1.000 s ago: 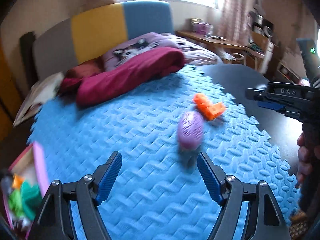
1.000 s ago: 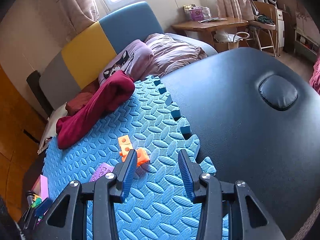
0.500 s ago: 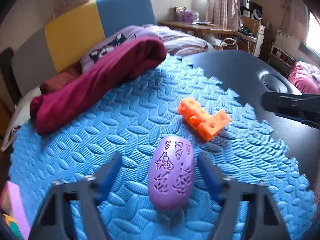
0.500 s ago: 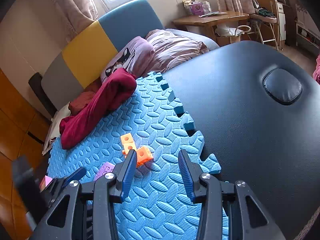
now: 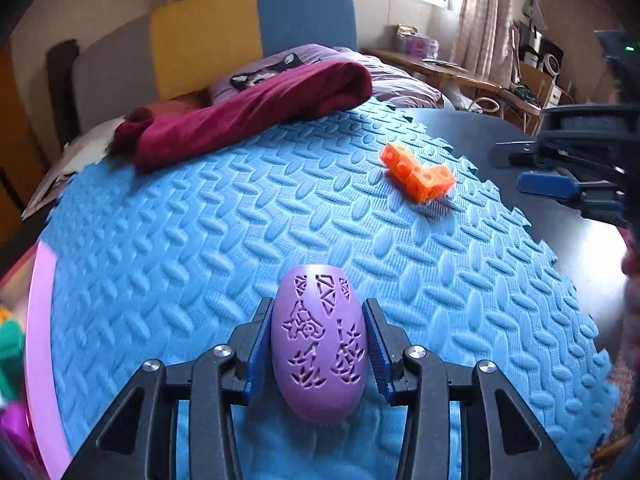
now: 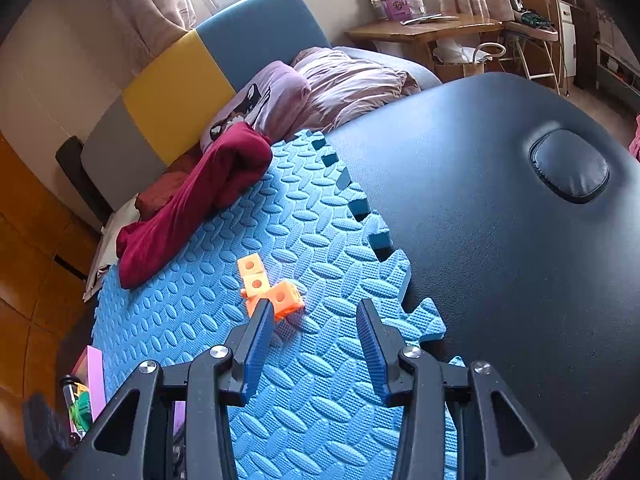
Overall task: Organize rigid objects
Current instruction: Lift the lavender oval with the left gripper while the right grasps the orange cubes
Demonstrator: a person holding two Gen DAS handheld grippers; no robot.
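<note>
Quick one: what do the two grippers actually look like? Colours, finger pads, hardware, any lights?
Both match. The left gripper and right gripper have black angular linkage bodies with triangular cutouts and silver round screw heads at the pivots. Their fingers carry blue ribbed pads. From the left wrist view, the right gripper's body shows a small green light near the top. No cables or sleeves are visible.

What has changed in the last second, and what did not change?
The left gripper moved forward to the purple egg and closed its fingers around it; a second ago it was open and farther back. The right gripper shifted only slightly and stayed open above the blue mat. The orange blocks and the red blanket kept their places.
</note>
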